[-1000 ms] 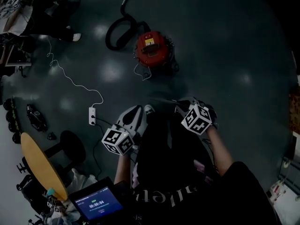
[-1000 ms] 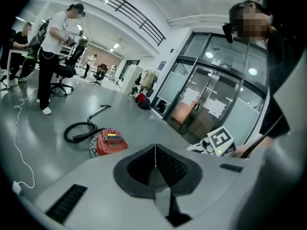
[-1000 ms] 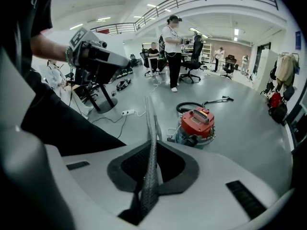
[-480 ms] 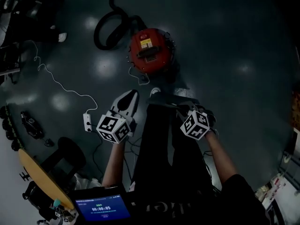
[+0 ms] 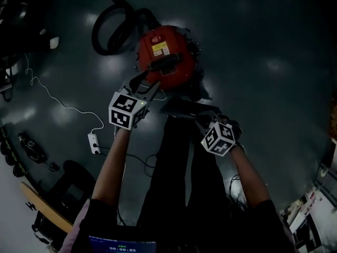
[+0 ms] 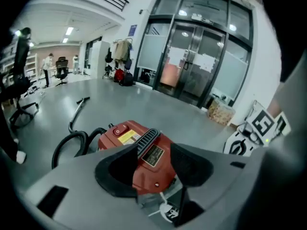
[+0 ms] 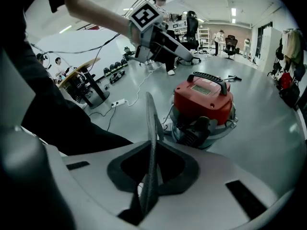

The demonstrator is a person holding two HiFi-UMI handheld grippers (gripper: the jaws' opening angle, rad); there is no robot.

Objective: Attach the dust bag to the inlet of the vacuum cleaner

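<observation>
Your right gripper (image 5: 204, 119) (image 7: 151, 169) is nearest, at your 1 o'clock, with its jaws clamped on the dust bag (image 5: 185, 108) (image 7: 150, 128). The bag is a thin grey sheet, edge-on between the pads. A power strip (image 5: 93, 143) lies on the floor at your 9 o'clock. The bag sits just short of the vacuum cleaner (image 5: 166, 54) (image 6: 139, 152) (image 7: 204, 99), at its 5 o'clock. Your left gripper (image 5: 147, 84) (image 6: 153, 162) is further out at 11 o'clock. Its jaws are opening with nothing gripped, and its tips are over the vacuum's near-left rim. The vacuum, with a red lid, is at 12 o'clock. The black hose (image 5: 113, 28) (image 6: 72, 143) coils at its 10 o'clock.
</observation>
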